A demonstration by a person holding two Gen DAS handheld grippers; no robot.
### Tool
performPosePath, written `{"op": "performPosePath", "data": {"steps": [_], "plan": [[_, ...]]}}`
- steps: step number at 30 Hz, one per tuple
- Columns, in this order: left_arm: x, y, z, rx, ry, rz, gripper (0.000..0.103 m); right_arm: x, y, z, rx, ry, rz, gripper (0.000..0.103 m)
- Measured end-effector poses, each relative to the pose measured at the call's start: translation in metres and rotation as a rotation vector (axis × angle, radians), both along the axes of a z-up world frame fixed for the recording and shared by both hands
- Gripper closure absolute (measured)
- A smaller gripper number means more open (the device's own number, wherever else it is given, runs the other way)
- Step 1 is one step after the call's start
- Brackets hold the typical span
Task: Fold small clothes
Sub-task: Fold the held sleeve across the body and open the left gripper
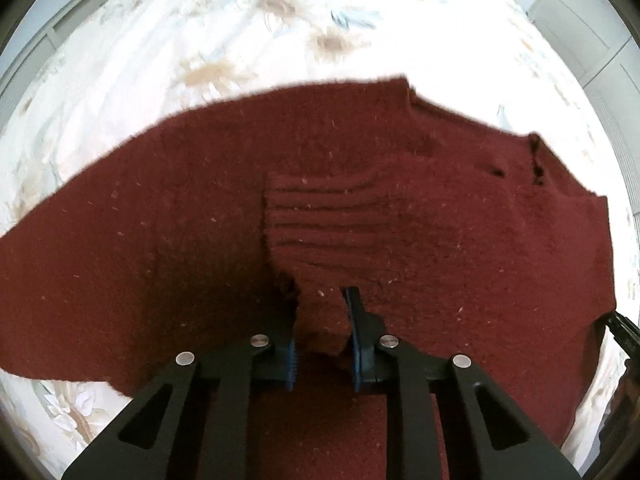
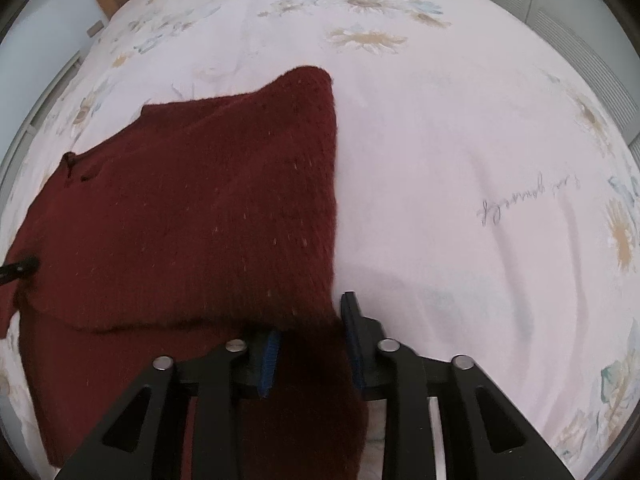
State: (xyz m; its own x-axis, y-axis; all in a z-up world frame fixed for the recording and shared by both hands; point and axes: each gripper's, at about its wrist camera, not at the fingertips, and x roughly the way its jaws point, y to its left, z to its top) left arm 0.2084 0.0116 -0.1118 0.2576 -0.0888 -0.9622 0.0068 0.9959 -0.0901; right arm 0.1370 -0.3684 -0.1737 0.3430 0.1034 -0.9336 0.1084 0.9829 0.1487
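A dark red knitted sweater [image 2: 192, 200] lies spread on a bed [image 2: 460, 160] covered by a pale floral sheet, with one part already folded over its body. The left hand-held gripper [image 1: 322, 320] pinches a bunch of the knit just below a ribbed cuff [image 1: 320, 224], its blue pads [image 1: 354, 320] pressed into the wool. The right hand-held gripper [image 2: 310, 332] pinches the sweater's right edge, where a fold of cloth gathers between its jaws. No earlier picture is given, so only these grips can be told. Holding two separate points along the near side probably lets the person lift that edge evenly and carry it across for the next fold, keeping the soft knit from sagging or skewing
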Motion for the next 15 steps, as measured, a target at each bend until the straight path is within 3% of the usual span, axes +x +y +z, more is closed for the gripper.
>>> {"op": "performPosePath", "data": {"steps": [5, 11, 13, 15], "plan": [[-0.014, 0.018, 0.012, -0.006, -0.029, 0.013, 0.086, -0.004, 0.000, 0.000, -0.003, -0.015, -0.010, 0.085], [-0.011, 0.018, -0.013, 0.005, -0.007, 0.036, 0.085, -0.006, -0.004, -0.006, 0.027, 0.003, -0.008, 0.084], [-0.008, 0.019, -0.011, 0.009, -0.019, 0.039, 0.080, -0.006, -0.001, -0.003, 0.010, 0.004, 0.015, 0.081], [-0.008, 0.016, -0.006, 0.004, -0.021, 0.036, 0.066, -0.007, 0.003, 0.002, -0.015, -0.001, 0.030, 0.057]]}}
